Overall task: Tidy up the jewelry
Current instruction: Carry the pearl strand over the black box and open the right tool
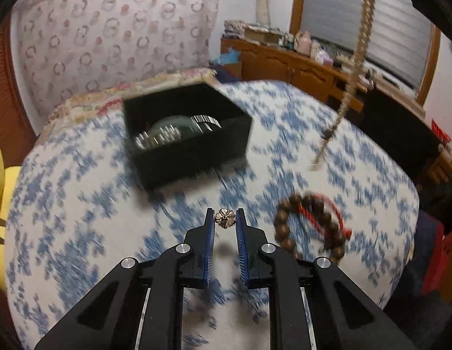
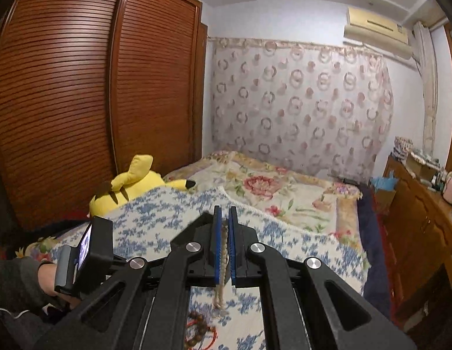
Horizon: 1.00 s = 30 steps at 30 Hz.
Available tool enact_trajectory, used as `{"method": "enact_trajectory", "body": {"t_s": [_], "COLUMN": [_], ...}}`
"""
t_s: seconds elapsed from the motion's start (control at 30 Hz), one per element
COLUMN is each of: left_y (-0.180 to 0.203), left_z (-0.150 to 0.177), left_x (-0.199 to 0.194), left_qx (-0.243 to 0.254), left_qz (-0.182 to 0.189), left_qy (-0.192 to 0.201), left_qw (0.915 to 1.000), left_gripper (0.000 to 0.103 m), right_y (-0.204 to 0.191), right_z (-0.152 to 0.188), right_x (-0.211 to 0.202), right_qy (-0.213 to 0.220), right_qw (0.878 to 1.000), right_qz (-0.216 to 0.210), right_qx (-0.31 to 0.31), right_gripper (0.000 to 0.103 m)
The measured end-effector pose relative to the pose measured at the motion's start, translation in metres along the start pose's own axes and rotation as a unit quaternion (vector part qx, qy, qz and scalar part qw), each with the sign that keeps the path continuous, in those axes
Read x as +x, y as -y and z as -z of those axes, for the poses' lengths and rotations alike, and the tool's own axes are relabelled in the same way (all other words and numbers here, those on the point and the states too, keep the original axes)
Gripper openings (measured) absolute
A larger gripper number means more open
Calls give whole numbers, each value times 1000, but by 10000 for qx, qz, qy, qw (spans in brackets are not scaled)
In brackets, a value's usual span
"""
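- Above the blue-and-white bedspread (image 1: 80,218), the left hand-held gripper (image 1: 225,218) is pinching a small flower-shaped metal charm (image 1: 225,218) right at its fingertips, clear of the bed.
- Ahead of it the black box (image 1: 188,134) is sitting open on the bed, with silvery pieces already lying inside; the charm is probably heading there.
- Higher up, the right hand-held gripper (image 2: 225,224) is pressing shut on a pale bead string (image 2: 223,250), which is dangling free below it and showing in the left view to the right of the box.
- A brown bead bracelet (image 1: 310,227) with a red cord is lying on the bedspread just right of the left gripper, waiting its turn.
- To do this well, the person should be keeping the pinch firm, since the charm is held only at the tips, carrying it over the box's rim and opening low inside.
- The hanging string should be staying clear of the box meanwhile.
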<state>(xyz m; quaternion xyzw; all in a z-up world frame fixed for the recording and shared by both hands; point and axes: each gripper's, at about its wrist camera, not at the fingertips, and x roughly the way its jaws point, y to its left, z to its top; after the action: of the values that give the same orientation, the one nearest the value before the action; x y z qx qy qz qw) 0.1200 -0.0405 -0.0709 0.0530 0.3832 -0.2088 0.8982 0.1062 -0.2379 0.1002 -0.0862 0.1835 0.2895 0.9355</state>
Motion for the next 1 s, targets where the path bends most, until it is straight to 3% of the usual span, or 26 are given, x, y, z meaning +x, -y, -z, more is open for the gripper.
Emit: {"method": "enact_trajectory", "body": {"t_s": [0.27,0.57,0.93,1.0], "left_y": [-25,-57,-83,-85], "left_z": [-50,-86,-102,-102], "left_x": [-10,20,62,61], "left_qx": [-150,-383,-624,-653], "left_qz": [-89,-339,-421,-466], "left_qy": [375,331,189,216], "left_qw": [9991,9981,9970,9965], "left_gripper": [14,14,15,29], "right_y": [-1,1,12,14], "right_z": [-45,-69,-40,-25], "right_x": [11,68,159,172], "right_qy": [234,106,-636,-844], "right_qw": [9991,9985,9965,9954], "right_qz": [197,334,398,361], "right_qx": [-278,-423,-366,-260], "right_gripper": [5,5,5,6]}}
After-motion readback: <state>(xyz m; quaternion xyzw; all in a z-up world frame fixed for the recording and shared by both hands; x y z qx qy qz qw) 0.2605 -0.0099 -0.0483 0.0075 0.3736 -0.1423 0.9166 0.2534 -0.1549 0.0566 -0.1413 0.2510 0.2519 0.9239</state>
